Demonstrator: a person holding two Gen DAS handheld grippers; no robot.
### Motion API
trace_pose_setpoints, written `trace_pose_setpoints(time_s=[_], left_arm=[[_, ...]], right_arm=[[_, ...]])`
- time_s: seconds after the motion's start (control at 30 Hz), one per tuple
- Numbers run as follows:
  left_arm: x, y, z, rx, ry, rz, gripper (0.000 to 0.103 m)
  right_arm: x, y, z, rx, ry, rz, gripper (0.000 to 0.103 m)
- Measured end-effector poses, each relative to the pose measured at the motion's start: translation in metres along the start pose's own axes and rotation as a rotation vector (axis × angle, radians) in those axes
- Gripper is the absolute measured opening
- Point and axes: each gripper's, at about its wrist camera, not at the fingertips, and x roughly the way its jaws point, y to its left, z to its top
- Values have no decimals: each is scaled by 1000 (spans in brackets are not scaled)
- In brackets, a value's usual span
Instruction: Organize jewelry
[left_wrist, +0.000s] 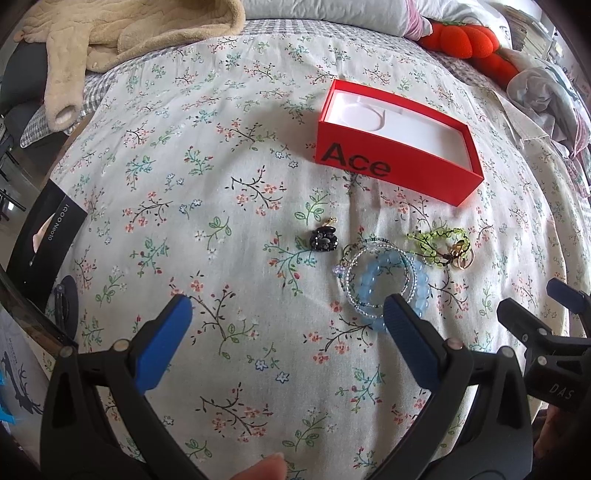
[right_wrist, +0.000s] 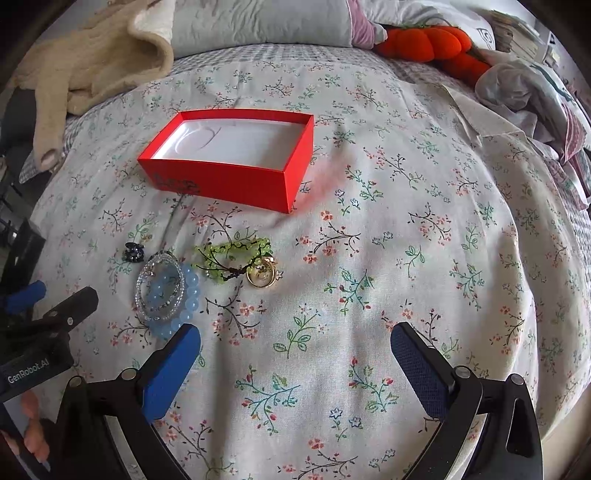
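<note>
Nothing is picked yet. Both the left hand-held gripper (left_wrist: 286, 317) and the right hand-held gripper (right_wrist: 295, 345) are wide and empty. The bracelets (left_wrist: 388, 284) lie on the bed (left_wrist: 221, 206), near the red box (left_wrist: 399, 147). I think the next move is closing on one bracelet.

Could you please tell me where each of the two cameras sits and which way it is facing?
Left wrist: on the left gripper, low over the bed, facing the pillows; its open fingers frame the blue bracelet, the right gripper enters at right, a fingertip shows below.
Right wrist: on the right gripper, facing the same way, further right; the left gripper and a hand show at left.
Both share the red box, green beads and bracelet.
</note>
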Motion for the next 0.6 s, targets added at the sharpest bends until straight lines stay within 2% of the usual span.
trace_pose_setpoints(time_s=[0.6], left_arm=[[1, -1, -1, 11, 8, 0, 103]], right_arm=[[0, -3, 1, 20, 7, -18, 103]])
